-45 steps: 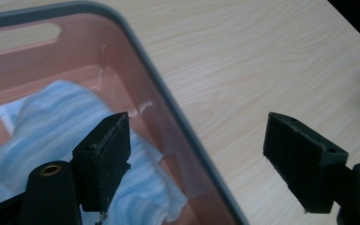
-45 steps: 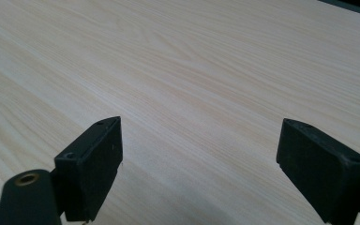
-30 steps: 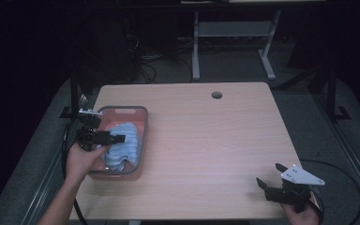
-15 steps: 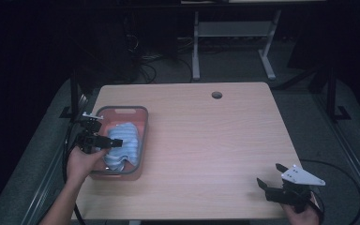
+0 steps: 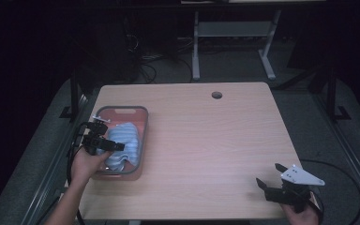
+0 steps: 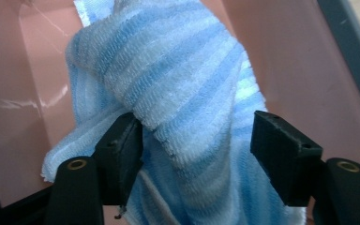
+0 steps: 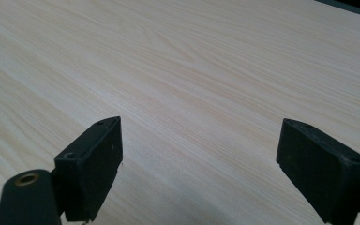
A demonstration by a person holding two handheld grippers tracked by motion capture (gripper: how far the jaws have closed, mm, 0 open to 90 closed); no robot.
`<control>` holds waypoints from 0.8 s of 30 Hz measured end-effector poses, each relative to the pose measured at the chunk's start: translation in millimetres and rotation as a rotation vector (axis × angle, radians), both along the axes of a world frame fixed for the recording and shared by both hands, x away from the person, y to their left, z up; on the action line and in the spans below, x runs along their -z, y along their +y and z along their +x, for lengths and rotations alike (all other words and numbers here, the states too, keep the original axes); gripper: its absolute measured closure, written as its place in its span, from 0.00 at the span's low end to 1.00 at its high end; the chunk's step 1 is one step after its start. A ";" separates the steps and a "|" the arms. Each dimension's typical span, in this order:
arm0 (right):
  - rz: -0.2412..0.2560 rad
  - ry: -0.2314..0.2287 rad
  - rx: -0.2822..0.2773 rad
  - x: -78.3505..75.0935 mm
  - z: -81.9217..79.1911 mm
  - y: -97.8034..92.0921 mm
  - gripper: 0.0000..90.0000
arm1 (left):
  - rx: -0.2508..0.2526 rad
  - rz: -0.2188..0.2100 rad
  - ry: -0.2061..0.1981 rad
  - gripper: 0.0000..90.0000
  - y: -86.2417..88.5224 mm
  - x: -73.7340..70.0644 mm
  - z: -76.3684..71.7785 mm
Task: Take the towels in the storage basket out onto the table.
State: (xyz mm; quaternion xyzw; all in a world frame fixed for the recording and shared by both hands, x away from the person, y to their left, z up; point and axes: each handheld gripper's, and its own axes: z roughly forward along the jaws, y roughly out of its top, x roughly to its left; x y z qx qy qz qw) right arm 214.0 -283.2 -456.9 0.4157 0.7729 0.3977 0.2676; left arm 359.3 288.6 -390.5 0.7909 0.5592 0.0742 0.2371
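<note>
A blue and white striped towel point(image 5: 125, 139) lies bunched in a pink bin with a grey rim point(image 5: 122, 108) at the table's left side. My left gripper point(image 5: 116, 146) reaches into the bin from the near left. In the left gripper view its jaws stand open on either side of a raised fold of the towel point(image 6: 168, 70), and the left jaw touches the cloth; the left gripper point(image 6: 197, 140) points at the pink bin wall point(image 6: 286, 56). My right gripper point(image 5: 267, 174) hovers open at the table's near right corner. The right gripper point(image 7: 201, 145) has bare wood between its jaws.
The light wooden table point(image 5: 206, 140) has a round cable hole point(image 5: 216, 95) near its far edge. A white desk frame point(image 5: 234, 33) and cables stand on the dark floor beyond the table. A black cable point(image 5: 351, 187) trails off to the right.
My left gripper has drifted slightly toward the near edge of the bin, staying over the towel. The right gripper has not moved.
</note>
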 end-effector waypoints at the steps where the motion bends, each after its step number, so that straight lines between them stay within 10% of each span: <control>1: 0.000 0.000 0.000 0.0 0.0 0.0 0.16 | 0.000 0.000 0.000 0.40 0.0 0.0 0.0; 24: -0.003 0.001 -0.004 0.2 0.8 2.9 0.16 | 0.066 0.089 0.051 0.76 -4.1 6.1 -0.1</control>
